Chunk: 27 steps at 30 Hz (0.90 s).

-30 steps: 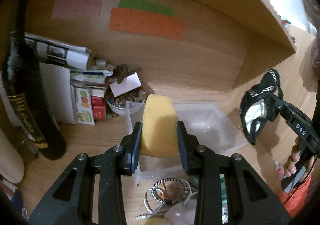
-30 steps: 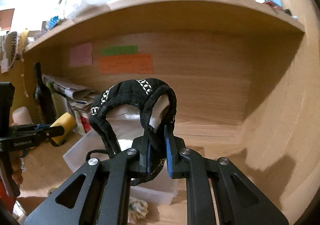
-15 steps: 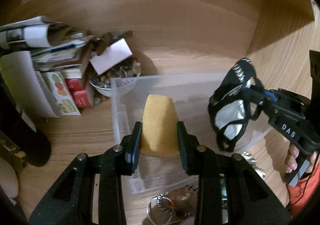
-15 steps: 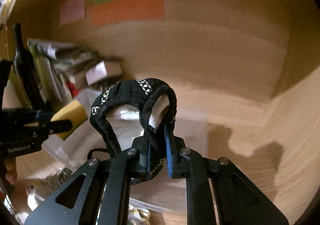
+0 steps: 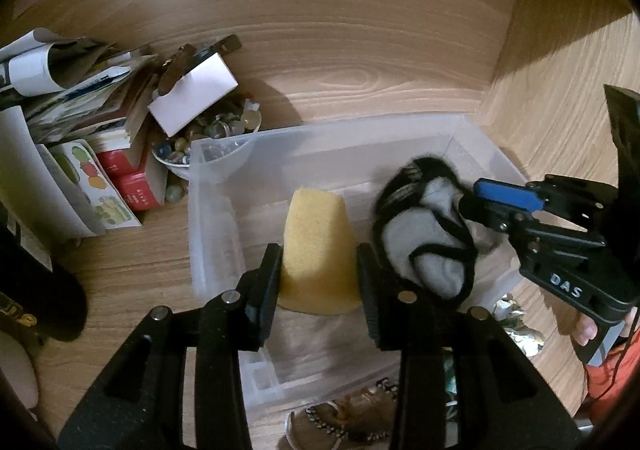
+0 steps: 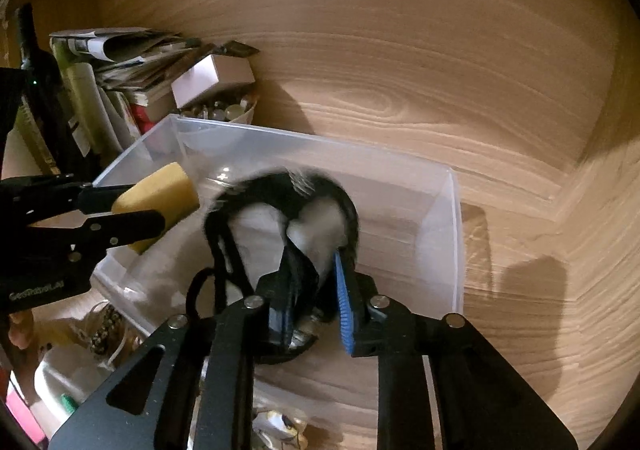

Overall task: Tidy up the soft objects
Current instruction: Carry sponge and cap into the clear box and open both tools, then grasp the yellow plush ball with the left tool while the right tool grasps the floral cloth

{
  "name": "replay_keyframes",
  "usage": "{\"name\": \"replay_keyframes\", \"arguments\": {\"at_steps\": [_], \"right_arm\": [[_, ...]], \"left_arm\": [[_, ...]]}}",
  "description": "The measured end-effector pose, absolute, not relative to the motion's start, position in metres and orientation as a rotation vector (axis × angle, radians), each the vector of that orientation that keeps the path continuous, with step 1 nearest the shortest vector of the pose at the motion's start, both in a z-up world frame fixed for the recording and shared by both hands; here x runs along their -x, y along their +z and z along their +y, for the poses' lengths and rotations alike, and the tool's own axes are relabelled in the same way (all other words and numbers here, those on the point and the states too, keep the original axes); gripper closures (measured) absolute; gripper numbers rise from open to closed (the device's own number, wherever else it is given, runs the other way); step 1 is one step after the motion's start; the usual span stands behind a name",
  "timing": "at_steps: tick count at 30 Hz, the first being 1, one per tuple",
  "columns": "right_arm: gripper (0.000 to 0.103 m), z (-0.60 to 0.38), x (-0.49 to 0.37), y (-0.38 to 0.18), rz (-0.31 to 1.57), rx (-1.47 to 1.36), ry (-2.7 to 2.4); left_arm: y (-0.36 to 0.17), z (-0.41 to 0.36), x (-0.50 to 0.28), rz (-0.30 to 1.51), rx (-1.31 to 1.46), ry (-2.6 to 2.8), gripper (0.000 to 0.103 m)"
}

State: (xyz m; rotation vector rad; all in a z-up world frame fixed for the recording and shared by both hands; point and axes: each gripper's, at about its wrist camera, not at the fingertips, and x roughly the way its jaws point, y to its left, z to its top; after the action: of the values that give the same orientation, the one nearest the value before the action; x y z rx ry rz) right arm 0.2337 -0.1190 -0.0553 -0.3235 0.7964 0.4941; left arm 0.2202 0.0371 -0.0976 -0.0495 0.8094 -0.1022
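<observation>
My left gripper [image 5: 319, 264] is shut on a yellow sponge [image 5: 318, 246] and holds it over the left half of a clear plastic bin [image 5: 216, 154]. The sponge also shows in the right wrist view [image 6: 160, 194]. My right gripper [image 6: 316, 290] has its jaws parted, and a black and white fabric mask [image 6: 280, 210], blurred by motion, hangs between and ahead of them over the bin [image 6: 452, 210]. In the left wrist view the mask [image 5: 428, 246] sits at the right gripper's tips [image 5: 466, 206], inside the bin's right half.
A bowl of small round items [image 5: 212, 138] with a white box on it, stacked papers [image 5: 72, 82] and a dark bottle [image 6: 36, 82] stand left of the bin. Wooden shelf walls close in behind and right. A beaded bracelet [image 5: 344, 418] lies in front.
Both grippers have moved forward and down over the bin. The right gripper's jaws have opened, and the mask is slipping from them into the bin. The sponge stays clamped.
</observation>
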Motion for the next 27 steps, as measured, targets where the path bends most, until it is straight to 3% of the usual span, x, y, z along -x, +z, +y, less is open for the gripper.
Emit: {"name": "replay_keyframes", "arguments": {"at_steps": [4,9,12,14,18,27], "right_arm": [[0.058,-0.126,-0.218,-0.04,0.734,0.327,0.492],[0.045,-0.136,-0.193,-0.011,0.639,0.304,0.503],[0.035,-0.143,-0.179,0.004,0.583,0.29,0.502],[0.032,-0.148,-0.169,0.013,0.546,0.28,0.501],[0.027,-0.158,-0.149,0.023,0.504,0.269,0.502],[0.026,-0.165,-0.126,-0.001,0.559,0.252,0.516]], "left_arm": [[-0.09,0.039,-0.216,0.794,0.071,-0.11,0.059],[-0.066,0.042,-0.192,0.717,0.083,-0.102,0.039],[-0.051,0.045,-0.175,0.672,0.089,-0.096,0.038],[-0.044,0.048,-0.165,0.648,0.094,-0.094,0.036],[-0.034,0.055,-0.141,0.58,0.1,-0.084,0.011],[-0.05,0.058,-0.1,0.583,0.076,-0.037,0.005]]}}
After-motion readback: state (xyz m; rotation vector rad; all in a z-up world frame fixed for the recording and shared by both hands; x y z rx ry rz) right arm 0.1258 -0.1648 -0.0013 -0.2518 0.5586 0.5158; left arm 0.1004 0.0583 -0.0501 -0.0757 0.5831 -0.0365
